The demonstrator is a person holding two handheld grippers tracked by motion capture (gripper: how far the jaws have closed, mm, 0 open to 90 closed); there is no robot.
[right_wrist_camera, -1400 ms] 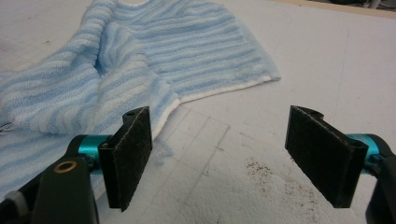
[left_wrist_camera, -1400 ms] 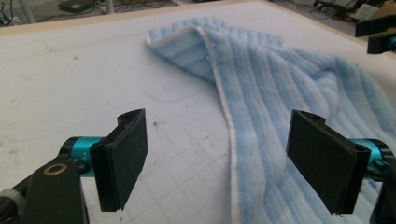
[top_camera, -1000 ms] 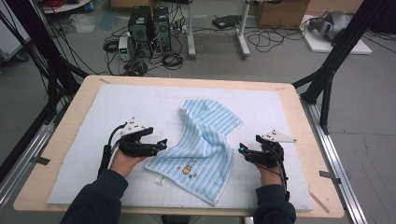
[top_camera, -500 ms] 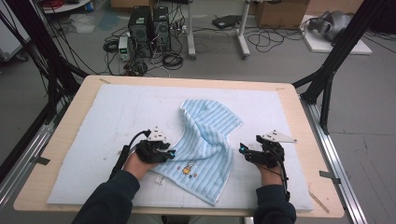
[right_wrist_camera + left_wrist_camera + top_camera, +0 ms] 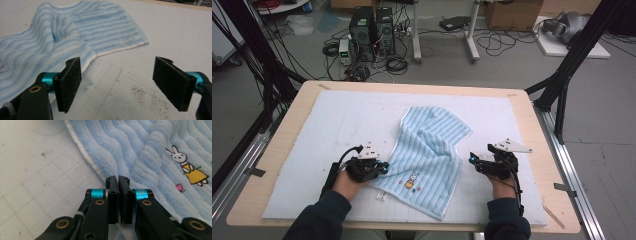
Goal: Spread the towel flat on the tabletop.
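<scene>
**Left hand-held gripper pinched at the towel's edge, right one spread wide beside it**

The left hand-held gripper sits at the near left edge of the blue striped towel. Its jaws have just been closing and now stand together, pads almost touching; in the left gripper view their tips meet right at the towel's white hem, so they appear to nip the cloth edge, though the pinched fabric itself is hidden behind the jaws. Just past the tips the terry bunches into a ridge, and an embroidered rabbit in a yellow dress lies a little further across the cloth.

The right hand-held gripper rests on the mat close to the towel's right edge, its jaws wide apart with nothing between them; the towel's hem lies just beyond the left pad.

The towel lies rumpled near the middle of the pale blue gridded mat, its far part humped and folded over. The mat covers most of the wooden table.
</scene>
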